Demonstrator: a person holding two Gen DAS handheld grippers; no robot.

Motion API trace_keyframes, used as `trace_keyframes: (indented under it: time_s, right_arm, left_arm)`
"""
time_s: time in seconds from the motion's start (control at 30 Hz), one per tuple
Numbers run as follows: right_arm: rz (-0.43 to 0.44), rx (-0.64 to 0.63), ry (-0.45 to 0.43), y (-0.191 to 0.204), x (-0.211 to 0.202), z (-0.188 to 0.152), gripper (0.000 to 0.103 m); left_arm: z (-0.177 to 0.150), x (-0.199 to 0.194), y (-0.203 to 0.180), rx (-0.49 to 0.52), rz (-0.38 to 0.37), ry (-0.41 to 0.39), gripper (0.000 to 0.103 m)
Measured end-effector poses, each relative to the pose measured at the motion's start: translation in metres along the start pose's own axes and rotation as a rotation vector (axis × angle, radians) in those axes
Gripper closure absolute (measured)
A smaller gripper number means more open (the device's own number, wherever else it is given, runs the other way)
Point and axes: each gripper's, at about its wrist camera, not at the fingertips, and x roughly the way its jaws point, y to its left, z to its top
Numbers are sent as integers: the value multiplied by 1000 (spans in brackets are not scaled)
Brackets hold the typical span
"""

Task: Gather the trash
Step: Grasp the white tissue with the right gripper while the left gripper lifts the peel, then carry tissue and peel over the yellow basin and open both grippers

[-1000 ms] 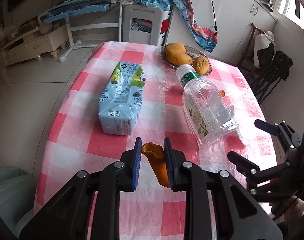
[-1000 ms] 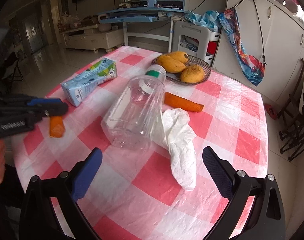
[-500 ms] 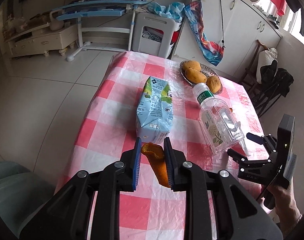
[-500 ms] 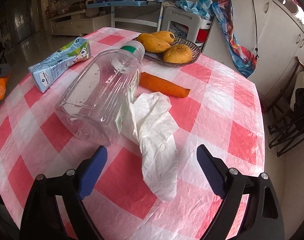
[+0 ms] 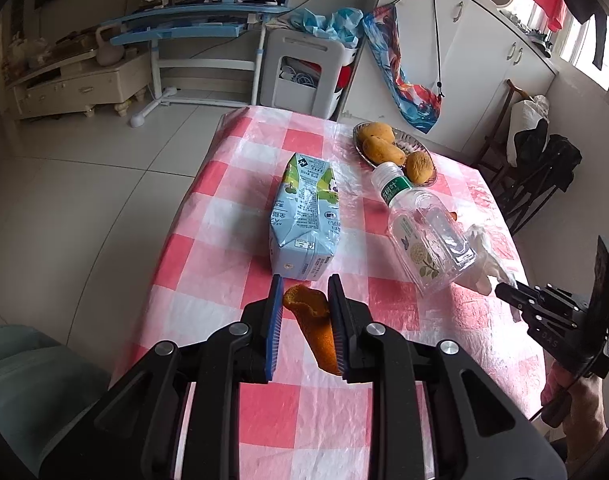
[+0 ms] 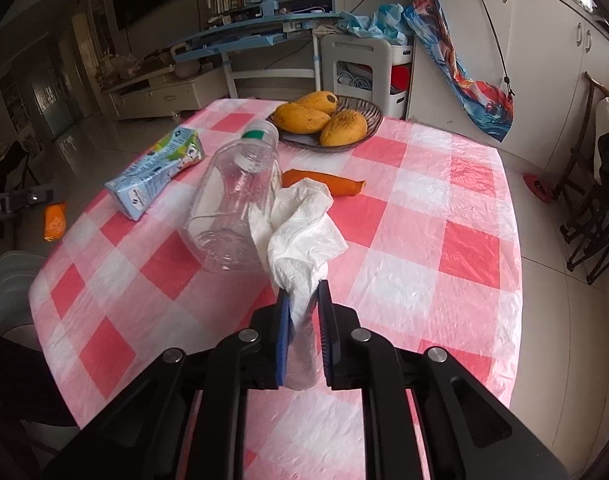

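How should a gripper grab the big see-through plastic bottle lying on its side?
Grip the clear plastic bottle by its narrow neck, just below the green ring, coming from above. The body looks too wide for the jaws; the neck is slim, and it points toward the mango bowl, clear of the white tissue beside the base.

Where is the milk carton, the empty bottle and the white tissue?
milk carton [image 5: 304, 216], left wrist view, on its printed top face.
bottle [image 6: 234, 204], right wrist view, on its clear body.
tissue [image 6: 304, 236], right wrist view, on its crumpled middle.
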Motion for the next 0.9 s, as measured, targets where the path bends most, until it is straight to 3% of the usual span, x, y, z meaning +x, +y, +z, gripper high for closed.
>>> trace_keyframes:
  time_s: [0.2,0.47,0.6,0.9]
  right_arm:
    - [196,-59,-65,43,-35,-15,89]
    - [410,-394,132,153,-35,-79,89]
    - [473,-504,219,187,-38,-113,89]
    - [497,-590,321,214,-32,-155,89]
  left_arm:
    - [-11,-7,10,-6,-14,8,81]
    - [-36,-29,26,-17,0,17,81]
    - [-62,-39,29,-28,-3,44,81]
    - [-119,-54,22,-8,-20,112,81]
